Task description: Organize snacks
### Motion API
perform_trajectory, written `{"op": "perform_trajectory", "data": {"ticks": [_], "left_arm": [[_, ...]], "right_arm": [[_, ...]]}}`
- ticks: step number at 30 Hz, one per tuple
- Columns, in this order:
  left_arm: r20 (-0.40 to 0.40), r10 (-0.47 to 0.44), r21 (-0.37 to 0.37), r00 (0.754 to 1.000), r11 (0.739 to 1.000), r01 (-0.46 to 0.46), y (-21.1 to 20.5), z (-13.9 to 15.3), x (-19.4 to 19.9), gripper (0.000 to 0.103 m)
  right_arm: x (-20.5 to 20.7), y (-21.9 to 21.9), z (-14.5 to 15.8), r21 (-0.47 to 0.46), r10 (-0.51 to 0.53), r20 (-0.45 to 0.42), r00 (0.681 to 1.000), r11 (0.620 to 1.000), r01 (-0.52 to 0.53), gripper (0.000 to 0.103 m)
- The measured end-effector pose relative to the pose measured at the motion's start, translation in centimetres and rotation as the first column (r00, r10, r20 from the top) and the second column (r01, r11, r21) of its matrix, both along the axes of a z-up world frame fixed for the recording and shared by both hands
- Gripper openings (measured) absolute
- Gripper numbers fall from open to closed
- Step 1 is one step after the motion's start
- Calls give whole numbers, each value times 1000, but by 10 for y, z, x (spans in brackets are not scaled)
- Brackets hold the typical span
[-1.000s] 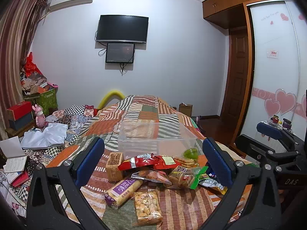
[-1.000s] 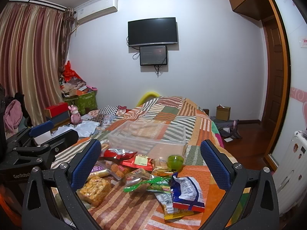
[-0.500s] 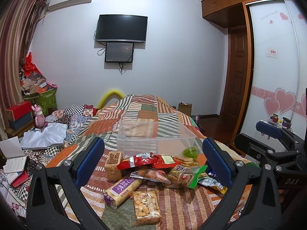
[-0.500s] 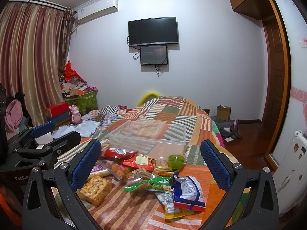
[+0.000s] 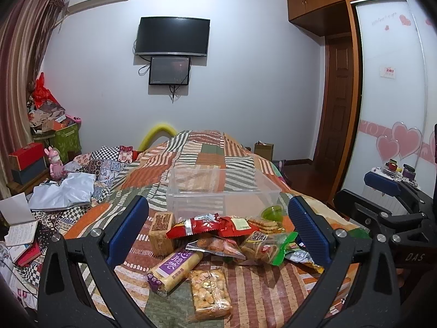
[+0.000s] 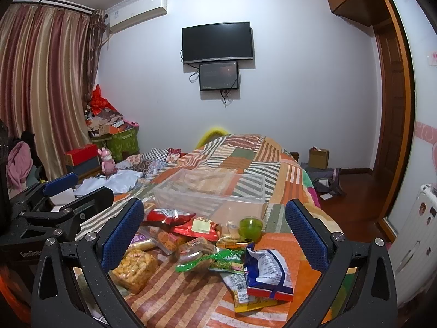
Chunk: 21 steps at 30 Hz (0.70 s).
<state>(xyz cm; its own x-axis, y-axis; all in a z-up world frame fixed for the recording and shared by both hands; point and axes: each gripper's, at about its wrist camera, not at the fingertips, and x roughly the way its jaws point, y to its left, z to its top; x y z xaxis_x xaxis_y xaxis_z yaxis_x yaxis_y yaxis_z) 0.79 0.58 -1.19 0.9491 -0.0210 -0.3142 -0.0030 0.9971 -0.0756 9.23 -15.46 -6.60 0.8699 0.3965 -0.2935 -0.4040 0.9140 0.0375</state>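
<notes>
left gripper point(image 5: 218, 232) hovering wide open, holding nothing | right gripper point(image 6: 214, 232) hovering wide open, holding nothing | snacks point(image 5: 218, 235) lying heaped on bed point(image 5: 245, 295) below both grippers | clear bin point(image 5: 221, 191) sitting just beyond snacks

Clear glossy plastic bin point(image 5: 224, 188); shiny crinkled snack wrappers point(image 5: 207, 225); matt woven cloth quilt point(image 5: 254, 281); textured blue claw pads point(image 6: 306, 232).

Both wrist views face forward — sharing the snack pile point(image 5: 218, 235).
</notes>
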Motion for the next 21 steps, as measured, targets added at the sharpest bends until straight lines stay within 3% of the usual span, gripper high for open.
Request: {"op": "perform_trajectory", "data": {"ticks": [13, 17, 21], "left_arm": [[-134, -12, -5, 991, 1000, 11, 17, -29, 39, 103], [-188, 2, 16, 982, 1000, 1, 26, -40, 58, 91], [-238, 12, 27, 971, 1000, -6, 35, -52, 77, 89]], "right_arm": [[38, -14, -28, -30, -13, -109, 994, 999, 10, 103], [55, -20, -37, -35, -13, -170, 985, 999, 7, 93], [71, -25, -45, -37, -10, -223, 975, 999, 1, 83]]}}
